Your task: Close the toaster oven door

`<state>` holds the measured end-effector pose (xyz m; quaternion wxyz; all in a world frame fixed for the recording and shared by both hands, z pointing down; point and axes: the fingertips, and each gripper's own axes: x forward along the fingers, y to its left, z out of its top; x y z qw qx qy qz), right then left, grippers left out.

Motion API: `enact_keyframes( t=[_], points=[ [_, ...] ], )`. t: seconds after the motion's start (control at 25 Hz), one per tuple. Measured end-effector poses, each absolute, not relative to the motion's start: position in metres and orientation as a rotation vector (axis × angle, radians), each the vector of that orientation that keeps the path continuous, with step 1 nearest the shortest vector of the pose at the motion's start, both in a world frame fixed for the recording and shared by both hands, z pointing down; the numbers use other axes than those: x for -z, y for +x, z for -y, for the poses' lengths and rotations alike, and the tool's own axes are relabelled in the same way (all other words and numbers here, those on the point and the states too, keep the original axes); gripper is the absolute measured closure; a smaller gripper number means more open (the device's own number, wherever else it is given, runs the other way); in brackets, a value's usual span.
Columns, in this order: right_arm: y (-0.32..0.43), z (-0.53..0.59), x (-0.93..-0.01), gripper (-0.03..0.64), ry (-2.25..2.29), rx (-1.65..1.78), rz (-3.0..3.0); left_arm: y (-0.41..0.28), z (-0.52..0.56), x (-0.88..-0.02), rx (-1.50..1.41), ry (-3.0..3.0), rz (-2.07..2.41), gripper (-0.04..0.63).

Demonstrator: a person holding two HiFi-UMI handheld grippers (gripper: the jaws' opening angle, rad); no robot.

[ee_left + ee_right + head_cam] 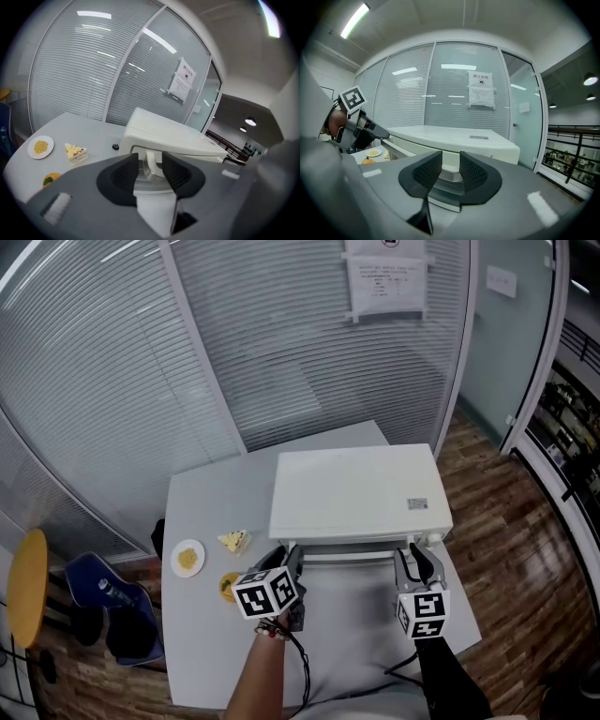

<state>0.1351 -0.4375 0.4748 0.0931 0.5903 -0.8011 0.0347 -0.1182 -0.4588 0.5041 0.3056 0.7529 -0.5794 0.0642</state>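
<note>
White oven [356, 491] sits on a grey table [208, 521]; at its front, left gripper [150, 162] and right gripper [450, 162] hold jaws apart, one at each end of its handle [352, 556].

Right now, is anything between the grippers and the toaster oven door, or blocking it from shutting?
Nothing visible does. The left gripper and right gripper are both at the door handle, jaws apart. The cake slice and plate lie on the table, left of the toaster oven.

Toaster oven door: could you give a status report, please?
Left hand-held gripper open, straddling the handle post; right hand-held gripper open at the handle. Toaster oven door looks ajar. Nothing blocking.
</note>
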Motion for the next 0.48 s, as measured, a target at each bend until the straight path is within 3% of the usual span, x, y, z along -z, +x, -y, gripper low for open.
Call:
enact_keyframes(
  t=[0.48],
  points=[
    [0.1345,0.4416,-0.4760,0.517,1.771,-0.144,2.401,-0.1156,0.4585,-0.5032,-0.211,2.075,1.561,0.426]
  ],
)
